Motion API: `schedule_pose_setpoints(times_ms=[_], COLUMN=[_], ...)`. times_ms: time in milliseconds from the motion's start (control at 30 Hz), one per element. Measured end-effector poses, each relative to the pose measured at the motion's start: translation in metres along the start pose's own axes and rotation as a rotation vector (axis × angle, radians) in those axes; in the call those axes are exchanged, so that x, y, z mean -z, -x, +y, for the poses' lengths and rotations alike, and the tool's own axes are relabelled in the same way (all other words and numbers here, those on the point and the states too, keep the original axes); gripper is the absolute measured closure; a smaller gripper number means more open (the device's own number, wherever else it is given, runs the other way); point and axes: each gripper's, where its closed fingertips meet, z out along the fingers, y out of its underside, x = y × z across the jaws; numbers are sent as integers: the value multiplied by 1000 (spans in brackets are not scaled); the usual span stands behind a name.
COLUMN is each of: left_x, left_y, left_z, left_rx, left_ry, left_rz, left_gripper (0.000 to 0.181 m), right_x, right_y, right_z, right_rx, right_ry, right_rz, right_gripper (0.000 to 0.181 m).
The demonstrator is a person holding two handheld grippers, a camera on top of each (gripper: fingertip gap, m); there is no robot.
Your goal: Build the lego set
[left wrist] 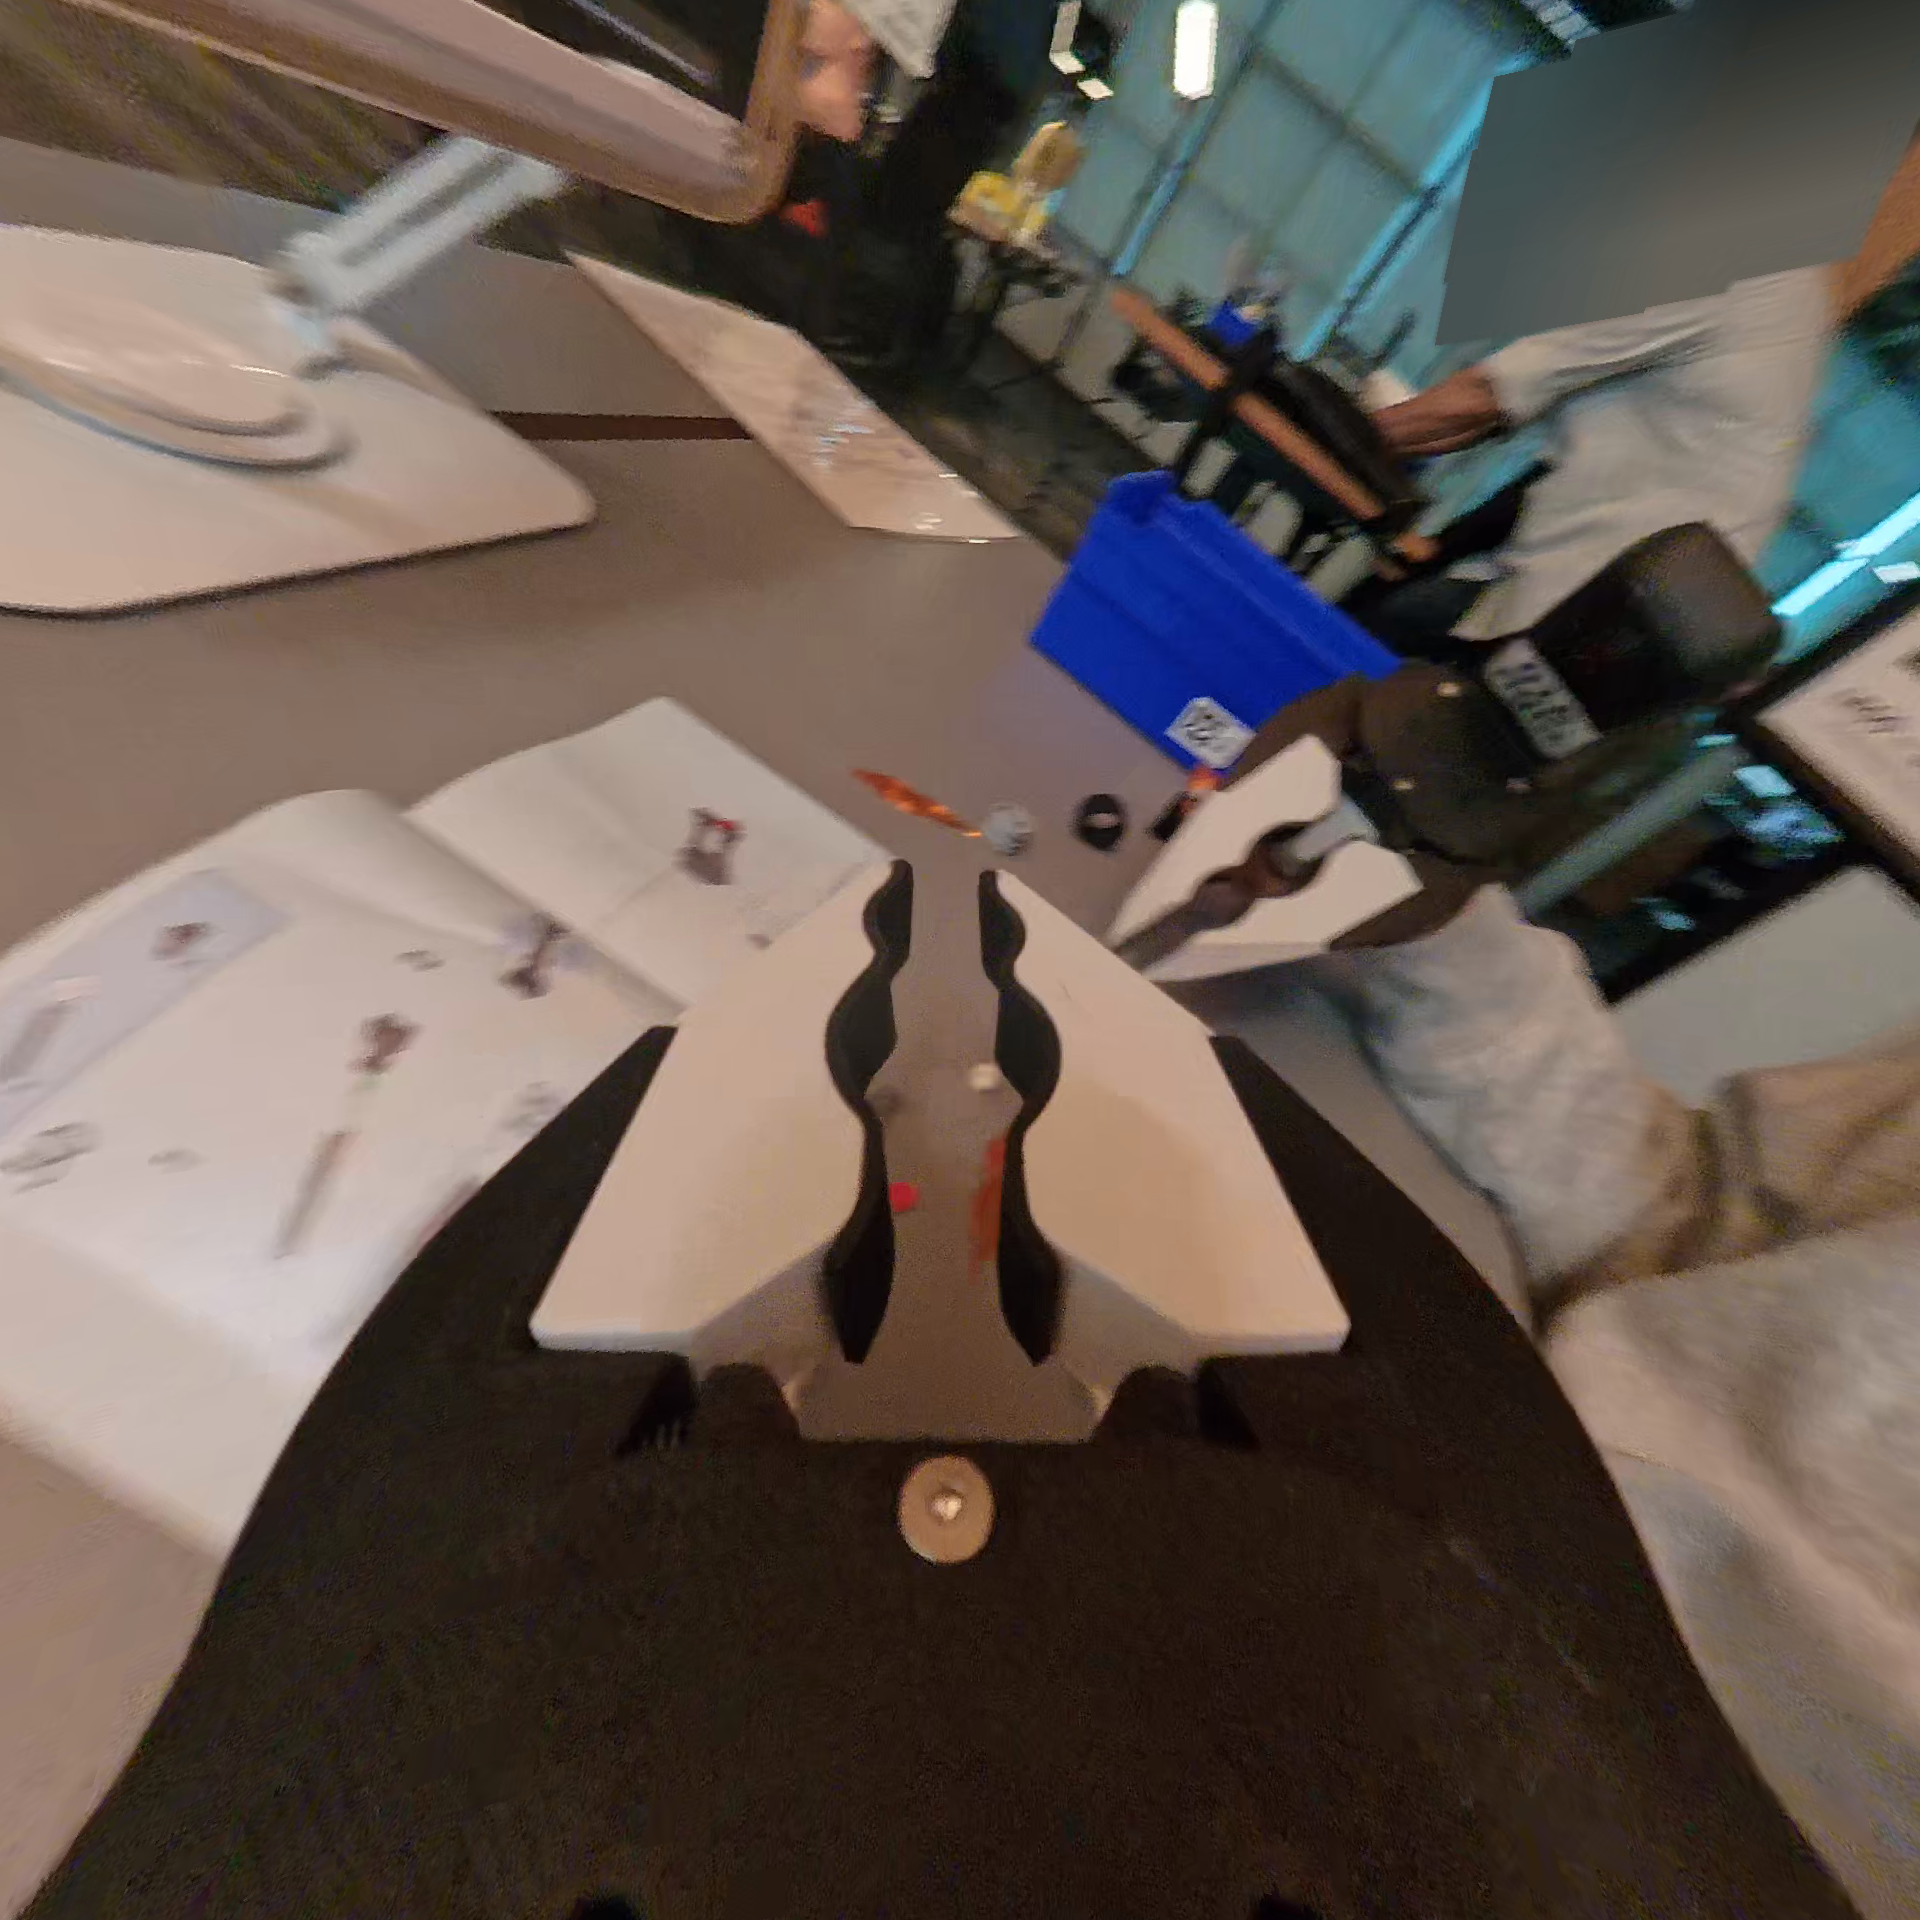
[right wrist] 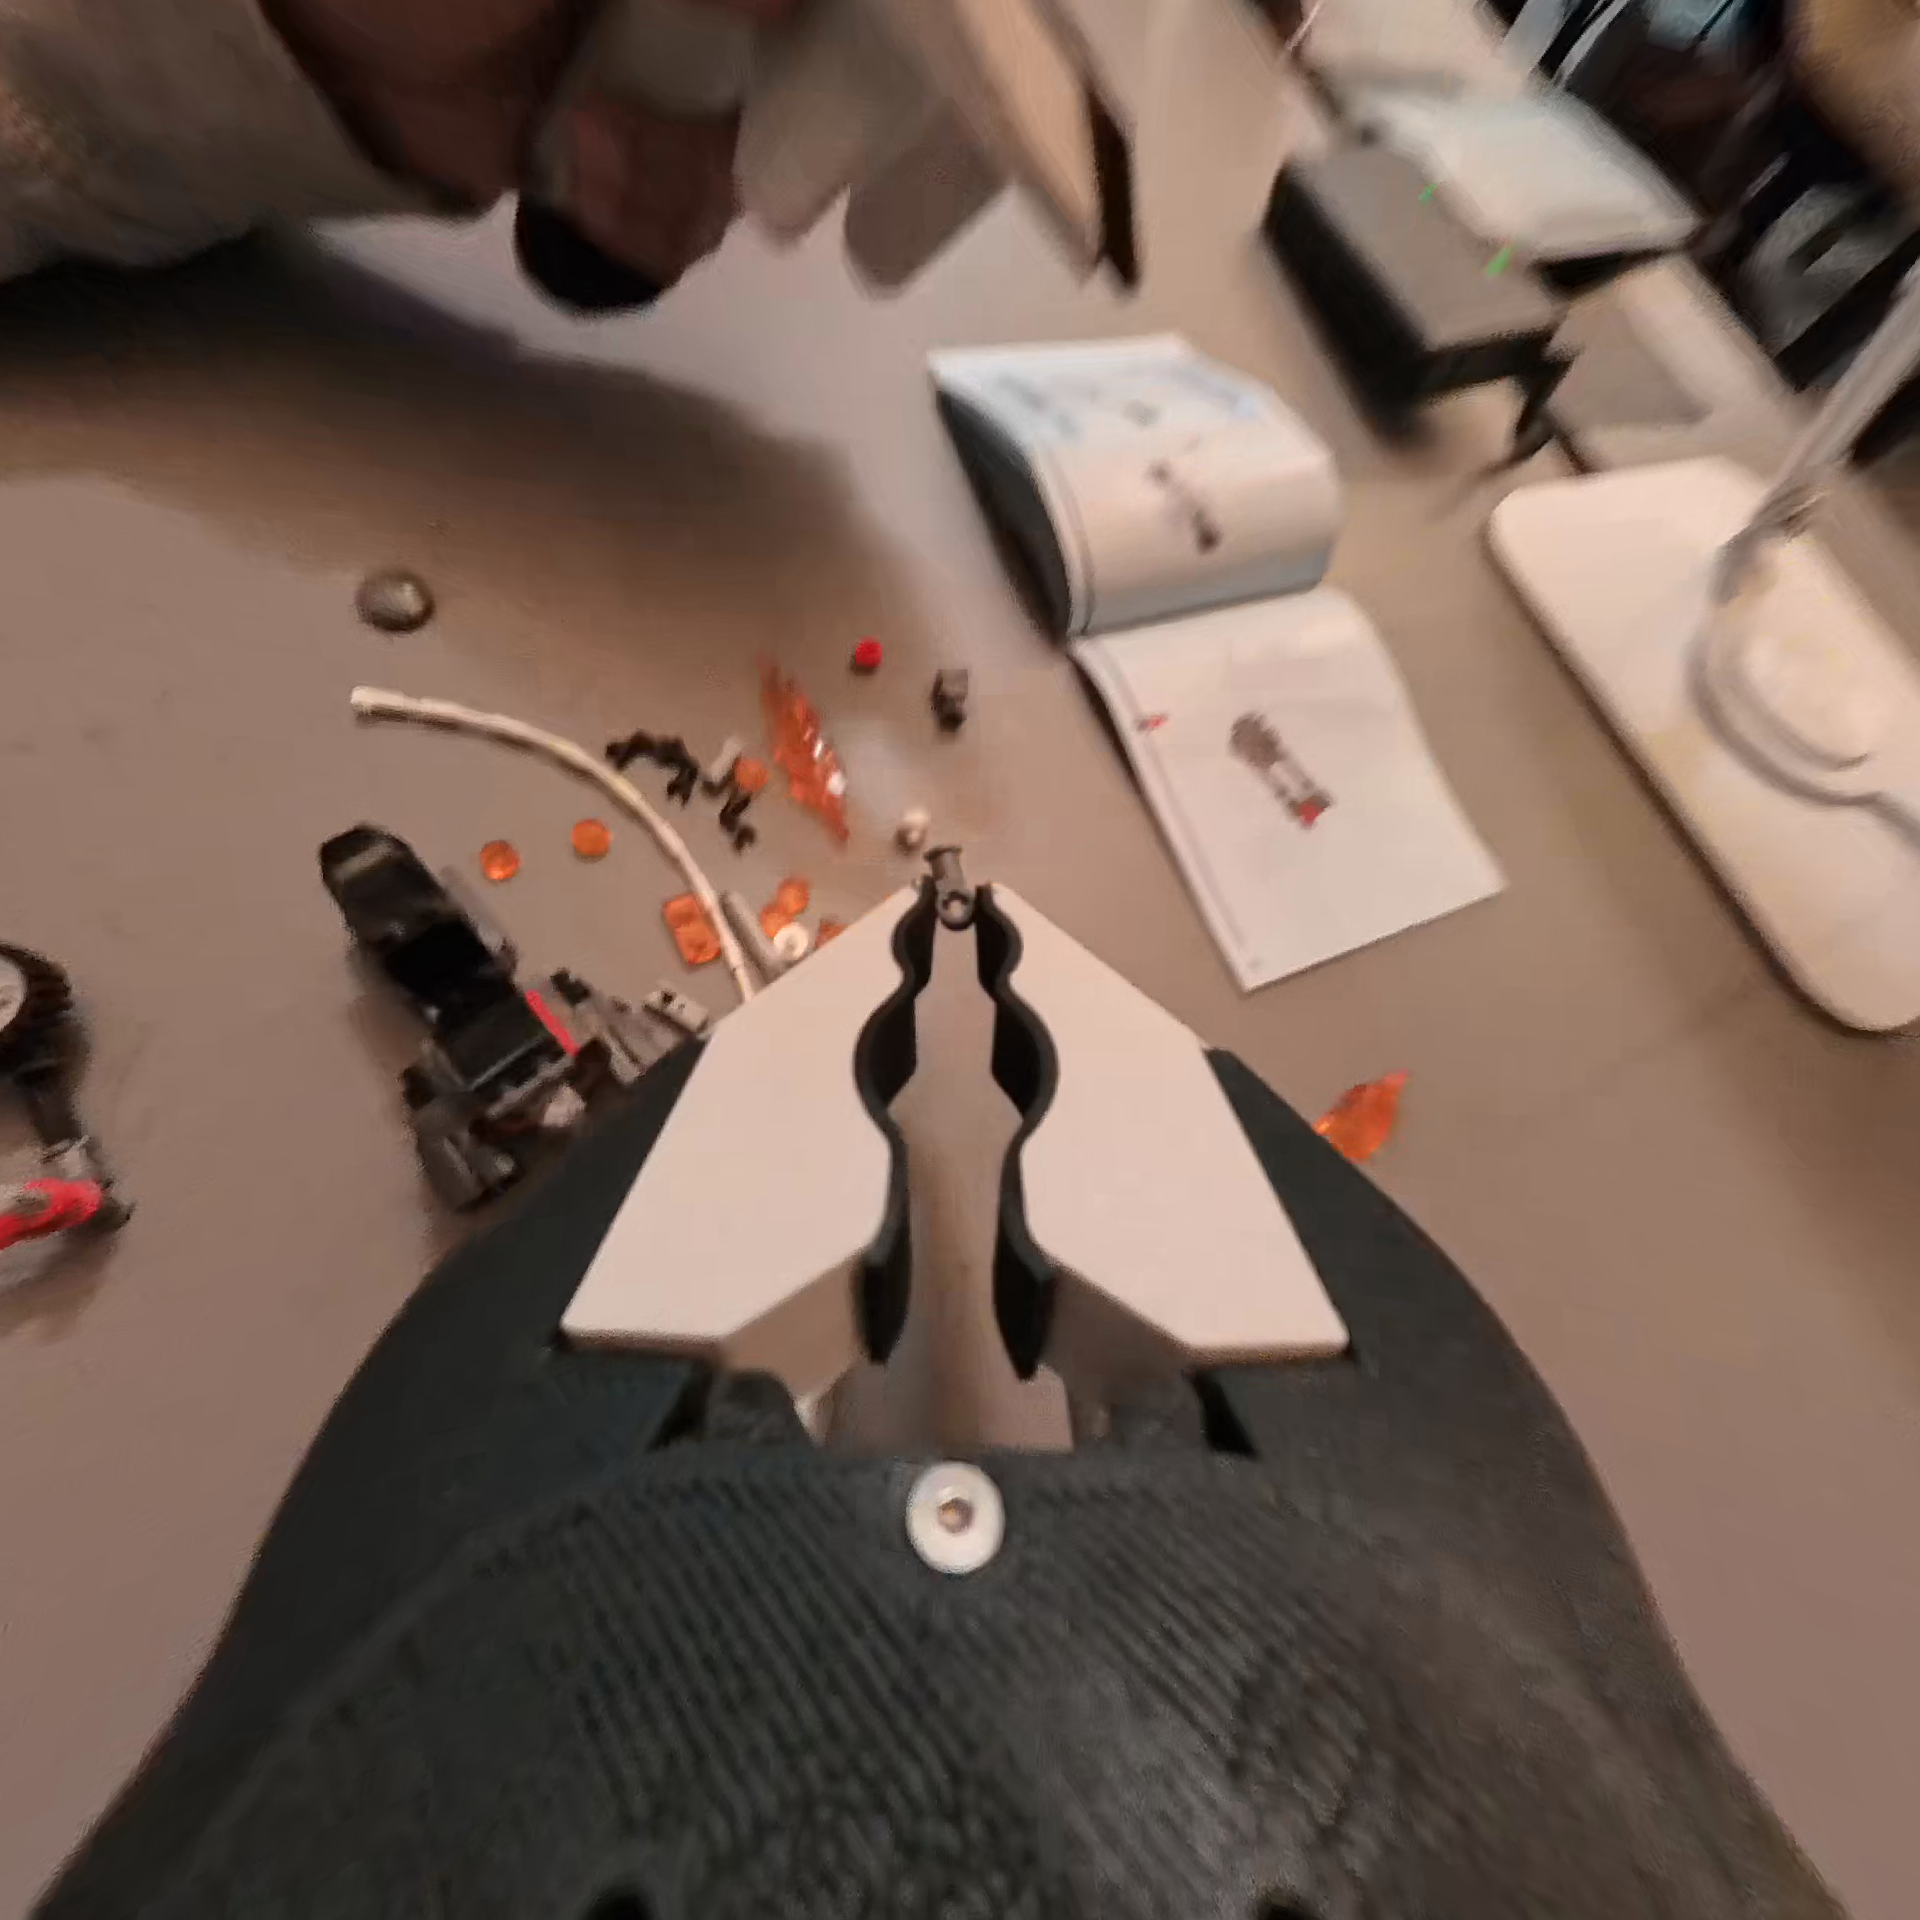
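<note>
A tiny black lego piece (right wrist: 948,891) sits pinched at the tips of the right gripper (right wrist: 951,896), lifted above the loose pieces on the table (right wrist: 260,1455), likely to carry it. The left gripper (left wrist: 945,883) is open and empty, beside the instruction booklet (left wrist: 312,987).

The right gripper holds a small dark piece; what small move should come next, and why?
Probably carry it toward the black model. The right gripper pinches the small dark piece at its tips above the table, while the left gripper is open and empty.
</note>
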Motion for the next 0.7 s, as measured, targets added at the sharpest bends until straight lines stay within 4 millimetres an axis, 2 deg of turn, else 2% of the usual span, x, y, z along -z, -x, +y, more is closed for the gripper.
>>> schedule_pose_setpoints(times_ms=[100, 167, 267, 433, 700], left_x=[-17, -26, -31, -26, -22], left_y=[-32, -46, -64, -70, -67], left_z=[10, 17, 27, 36, 36], left_rx=[92, 161, 273, 376, 367], left_ry=[1, 0, -19, -25, -27], left_rz=[147, 192, 263, 318, 311], left_gripper=[158, 149, 148, 152, 156], right_x=[4, 4, 1, -3, -4], right_y=[-4, -1, 8, 19, 19], right_z=[-26, -39, -51, -60, -62], right_rx=[72, 116, 162, 170, 136], right_ry=[-123, -176, -220, -258, -287], right_rz=[86, 123, 141, 115, 101], right_gripper=[176, 176, 176, 176, 176])
